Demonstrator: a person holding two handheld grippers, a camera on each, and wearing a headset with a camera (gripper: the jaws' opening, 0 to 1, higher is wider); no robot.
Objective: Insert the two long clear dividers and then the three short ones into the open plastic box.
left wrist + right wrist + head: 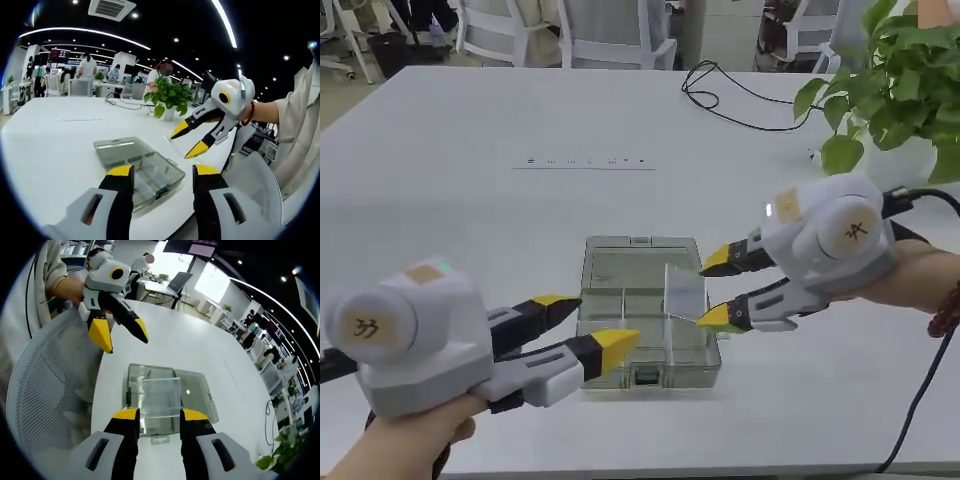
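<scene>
Over the open clear plastic box (620, 262), the right gripper (703, 295) fingers pinch a clear flat divider (685, 290); keep it upright for the slots; the left gripper (608, 320) fingers gape empty.

Grippers, two: left gripper (601, 322), jaws apart with nothing between them; right gripper (703, 294), closed on the divider. Clear divider (685, 287), one upright panel countable, with partitions inside the box too faint to tally; plastic box (610, 376), one, lid open. Table (460, 200), one; potted plant (895, 95), one; black cable (740, 102) looped on the table, one; white chairs (610, 40) beyond its far edge, at least three.
</scene>
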